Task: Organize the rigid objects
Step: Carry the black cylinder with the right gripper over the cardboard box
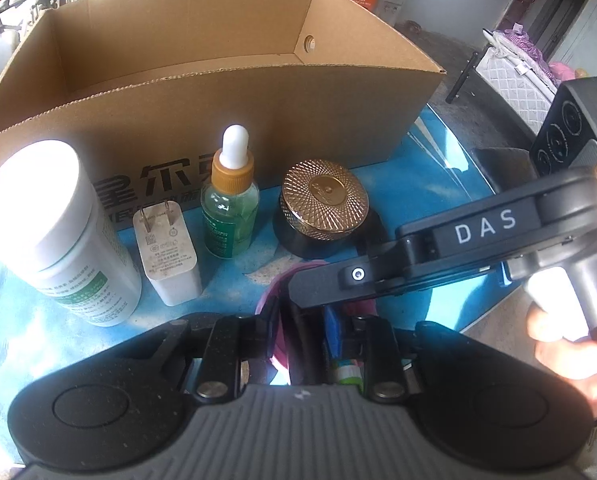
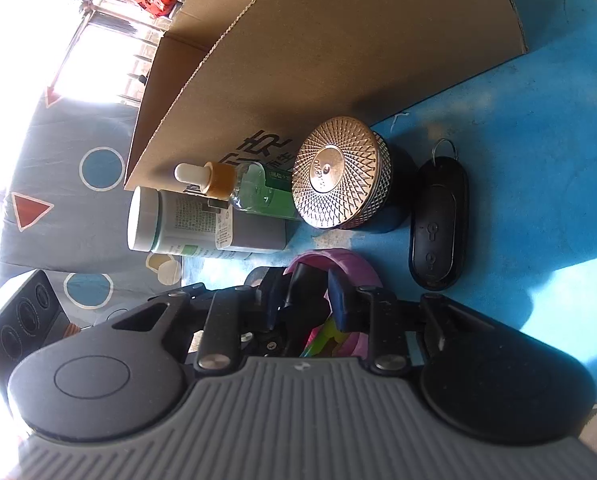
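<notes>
Both tongs, left tongs (image 1: 310, 328) and right tongs (image 2: 312, 304), are nearly closed, each pinching a pink ring-shaped object (image 2: 334, 266) low on the blue worktop (image 1: 418, 184). Just beyond stand a white bottle (image 1: 70, 236), charger plug (image 1: 166, 248), dropper bottle (image 1: 228, 204) and gold-lidded jar (image 1: 324, 200), with a black key fob (image 2: 438, 220) beside the jar. Behind them sits an open cardboard box (image 1: 202, 116). Farther off, a cluttered room, a patterned cloth (image 2: 94, 152) and bright glare.

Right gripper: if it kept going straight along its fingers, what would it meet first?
The right gripper is already closed on a pink object. Straight beyond that, probably the gold-lidded jar, then the cardboard box; depth is uncertain.
</notes>
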The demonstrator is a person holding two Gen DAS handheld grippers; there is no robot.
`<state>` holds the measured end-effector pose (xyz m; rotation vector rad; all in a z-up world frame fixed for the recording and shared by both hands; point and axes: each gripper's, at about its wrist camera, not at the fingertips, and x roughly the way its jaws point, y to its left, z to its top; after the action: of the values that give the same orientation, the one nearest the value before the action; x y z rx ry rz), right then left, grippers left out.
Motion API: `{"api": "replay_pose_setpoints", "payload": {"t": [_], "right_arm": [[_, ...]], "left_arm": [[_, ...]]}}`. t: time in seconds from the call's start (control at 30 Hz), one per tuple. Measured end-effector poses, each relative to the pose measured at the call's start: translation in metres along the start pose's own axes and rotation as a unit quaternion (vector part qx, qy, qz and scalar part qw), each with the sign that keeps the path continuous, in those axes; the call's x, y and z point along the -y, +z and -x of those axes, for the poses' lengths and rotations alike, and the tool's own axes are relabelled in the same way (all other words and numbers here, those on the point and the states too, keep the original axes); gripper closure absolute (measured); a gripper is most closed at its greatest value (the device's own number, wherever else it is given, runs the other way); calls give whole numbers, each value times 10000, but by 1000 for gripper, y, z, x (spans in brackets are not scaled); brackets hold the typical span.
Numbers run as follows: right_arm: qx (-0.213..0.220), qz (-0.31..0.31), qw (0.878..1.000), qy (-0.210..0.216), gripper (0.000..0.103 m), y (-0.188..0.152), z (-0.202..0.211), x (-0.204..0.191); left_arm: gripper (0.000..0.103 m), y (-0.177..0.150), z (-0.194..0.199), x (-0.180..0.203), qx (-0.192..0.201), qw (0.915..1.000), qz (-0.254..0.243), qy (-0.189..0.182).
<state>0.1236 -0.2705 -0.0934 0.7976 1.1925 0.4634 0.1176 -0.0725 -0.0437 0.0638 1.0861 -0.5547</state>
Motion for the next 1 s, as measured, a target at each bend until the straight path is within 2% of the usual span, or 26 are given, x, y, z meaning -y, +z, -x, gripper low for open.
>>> {"api": "replay_pose_setpoints", "payload": {"t": [0.37, 0.67, 0.87, 1.0], "right_arm": [[541, 299, 9979, 209, 81, -14, 22, -16], [1149, 1160, 9865, 124, 81, -31, 59, -61], [1564, 1945, 9683, 119, 83, -13, 82, -114], [1581, 2191, 9626, 188, 83, 17, 84, -140]], "left_arm": [[80, -5, 29, 6, 534, 9985, -70, 29], [80, -3, 71, 19, 1163, 9928, -177, 202], [80, 22, 104, 18, 1735, 9840, -156, 380], [80, 54, 116, 4, 1891, 9807, -30, 489]]}}
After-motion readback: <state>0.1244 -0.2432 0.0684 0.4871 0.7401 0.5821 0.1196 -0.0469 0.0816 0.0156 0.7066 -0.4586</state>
